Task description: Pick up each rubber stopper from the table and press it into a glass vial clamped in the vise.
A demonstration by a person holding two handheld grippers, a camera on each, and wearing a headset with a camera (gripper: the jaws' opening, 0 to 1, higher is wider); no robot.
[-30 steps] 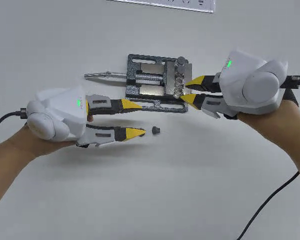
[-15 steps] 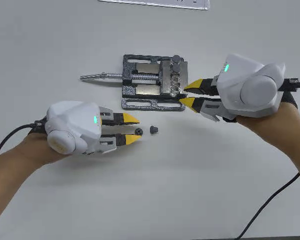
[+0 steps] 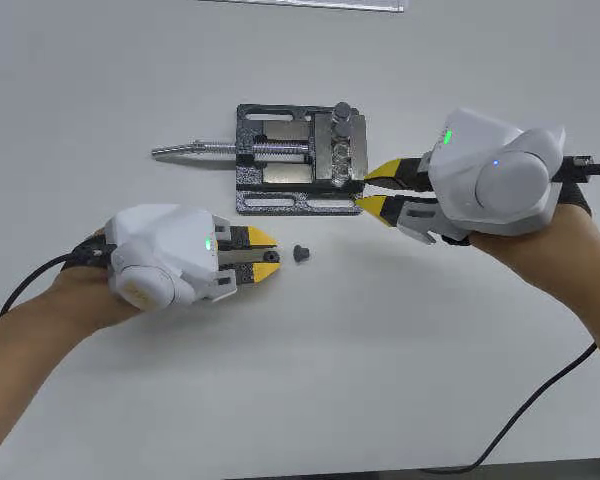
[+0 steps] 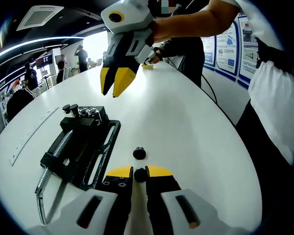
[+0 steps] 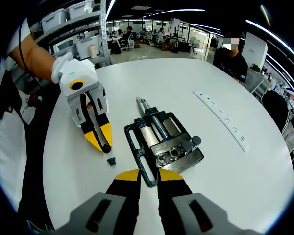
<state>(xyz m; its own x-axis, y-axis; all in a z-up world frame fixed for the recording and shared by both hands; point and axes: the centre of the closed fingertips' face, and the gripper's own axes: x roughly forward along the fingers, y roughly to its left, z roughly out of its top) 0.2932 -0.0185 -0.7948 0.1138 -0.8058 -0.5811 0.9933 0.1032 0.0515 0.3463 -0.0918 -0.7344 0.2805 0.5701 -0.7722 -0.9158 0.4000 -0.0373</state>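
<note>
Left gripper view: the left gripper (image 4: 140, 172) clamps one rubber stopper (image 4: 140, 175) at its tips for carrying; a second stopper (image 4: 139, 153) lies just ahead on the tabletop (image 4: 196, 127). Nearer the far edge, the vise (image 3: 280, 205) holds glass vials (image 3: 345, 160) upright for pressing; the right gripper (image 3: 378, 188) waits alongside, jaws apart.

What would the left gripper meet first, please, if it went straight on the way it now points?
Most likely the loose stopper on the table, lying just ahead of the left gripper, which is shut on a second stopper. Its height is hard to judge, so it might pass over.
</note>
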